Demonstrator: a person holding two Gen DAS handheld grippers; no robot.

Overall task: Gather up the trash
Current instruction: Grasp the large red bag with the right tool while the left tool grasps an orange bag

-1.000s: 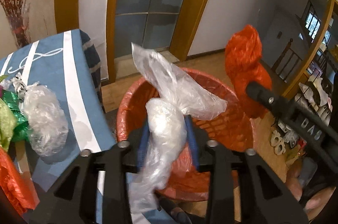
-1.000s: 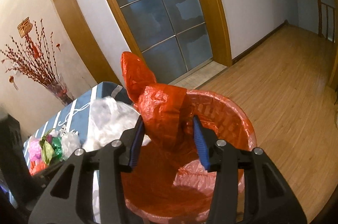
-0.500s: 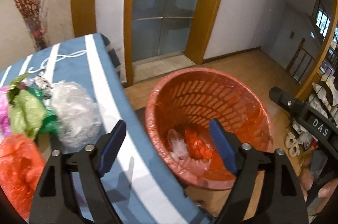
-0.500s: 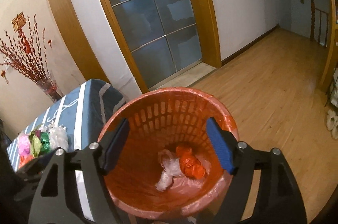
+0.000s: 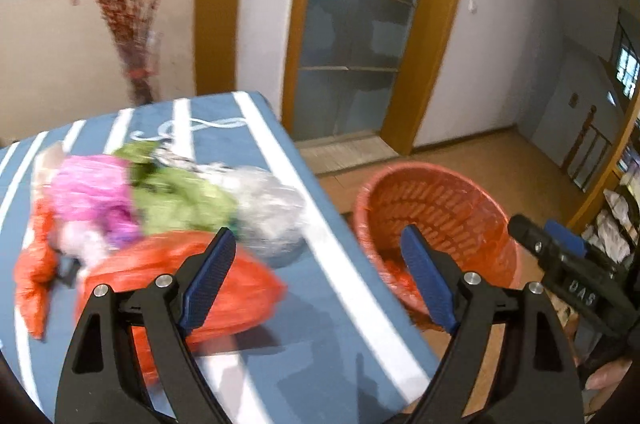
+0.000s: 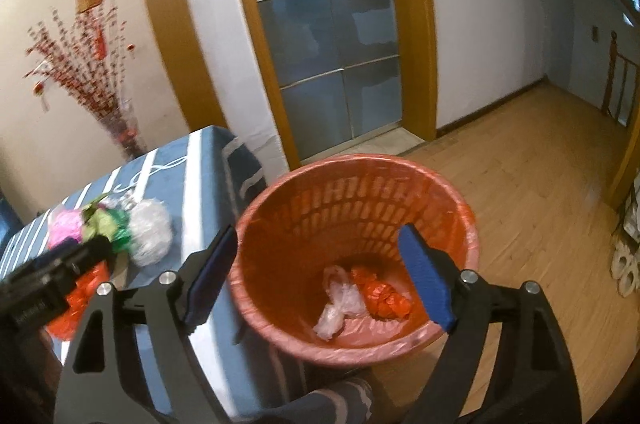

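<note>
We are in a home, probably a living or dining room: a wooden floor, a frosted glass door in a wooden frame, red decorative branches by the wall, and a table with a blue striped cloth.

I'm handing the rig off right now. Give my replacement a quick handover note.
Left gripper: open, empty, over the table.
Right gripper: jaws opening, empty, above the orange basket.
Done: clear bag and orange bag lie in the basket.
Left: on the table, large orange bag, clear wad, green and pink wrappers.
</note>
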